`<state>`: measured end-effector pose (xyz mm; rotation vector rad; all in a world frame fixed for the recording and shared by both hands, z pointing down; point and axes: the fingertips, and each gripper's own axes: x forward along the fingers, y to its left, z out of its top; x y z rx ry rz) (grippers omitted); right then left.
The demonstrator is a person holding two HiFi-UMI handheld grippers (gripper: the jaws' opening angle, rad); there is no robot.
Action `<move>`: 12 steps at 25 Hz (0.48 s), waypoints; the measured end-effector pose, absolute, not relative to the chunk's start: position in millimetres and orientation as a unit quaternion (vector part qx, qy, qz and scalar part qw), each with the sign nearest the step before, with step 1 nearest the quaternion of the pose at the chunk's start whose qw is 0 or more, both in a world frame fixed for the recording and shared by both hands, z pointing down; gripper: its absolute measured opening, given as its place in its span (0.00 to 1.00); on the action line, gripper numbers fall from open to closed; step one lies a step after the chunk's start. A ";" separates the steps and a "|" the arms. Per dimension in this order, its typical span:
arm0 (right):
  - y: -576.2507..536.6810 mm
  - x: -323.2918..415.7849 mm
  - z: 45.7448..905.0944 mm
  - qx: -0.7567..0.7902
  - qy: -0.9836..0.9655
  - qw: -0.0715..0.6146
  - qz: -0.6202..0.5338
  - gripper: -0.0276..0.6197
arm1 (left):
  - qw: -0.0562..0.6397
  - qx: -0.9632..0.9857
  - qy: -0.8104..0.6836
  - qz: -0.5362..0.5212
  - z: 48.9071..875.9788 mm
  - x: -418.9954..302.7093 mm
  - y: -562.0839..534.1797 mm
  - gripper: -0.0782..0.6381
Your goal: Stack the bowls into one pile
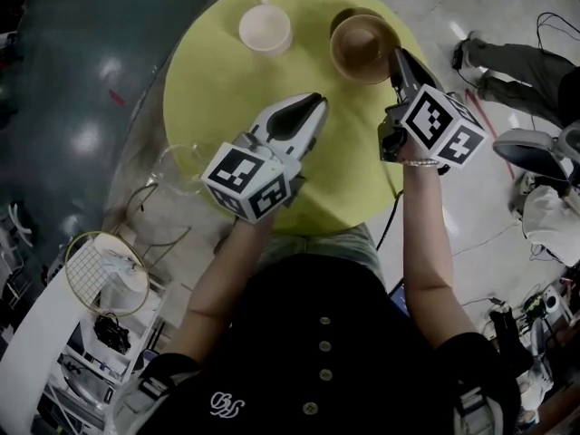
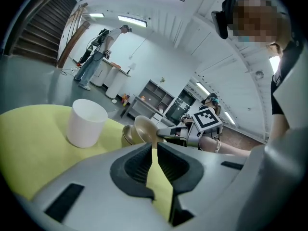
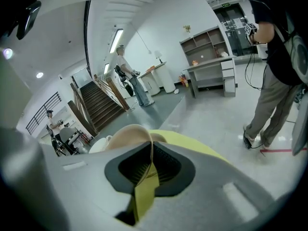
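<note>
On the round yellow-green table (image 1: pixel 217 80) stands a white bowl (image 1: pixel 265 29) at the back. Right of it, a tan bowl (image 1: pixel 364 48) hangs tilted over a darker bowl (image 1: pixel 345 14); my right gripper (image 1: pixel 396 58) is shut on its near right rim. That thin rim (image 3: pixel 150 143) runs between the jaws of the right gripper (image 3: pixel 151 147). My left gripper (image 1: pixel 319 103) hovers over the table's middle, shut and empty. Past the left gripper (image 2: pixel 153 146) I see the white bowl (image 2: pixel 86 123), the tilted tan bowl (image 2: pixel 144 128) and the darker bowl (image 2: pixel 126 135).
A clear glass bowl (image 1: pixel 178 169) sits on a wire stand off the table's left front edge, with a round wire rack (image 1: pixel 95 270) below it. A person's legs (image 1: pixel 512 62) and cables (image 1: pixel 553 25) lie on the floor to the right.
</note>
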<state>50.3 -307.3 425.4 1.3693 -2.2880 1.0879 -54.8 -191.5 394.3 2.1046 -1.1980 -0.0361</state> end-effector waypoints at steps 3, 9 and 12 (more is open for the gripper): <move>-318.2 51.3 432.2 0.479 -0.782 0.125 0.379 0.06 | 0.362 0.811 -0.460 -0.009 401.8 -53.4 -192.4 0.16; -331.3 47.6 449.0 0.486 -0.774 0.130 0.385 0.07 | 0.377 0.805 -0.459 -0.001 418.7 -58.1 -194.5 0.16; -333.9 49.1 451.0 0.486 -0.772 0.134 0.386 0.07 | 0.379 0.804 -0.459 0.000 418.7 -54.6 -196.7 0.16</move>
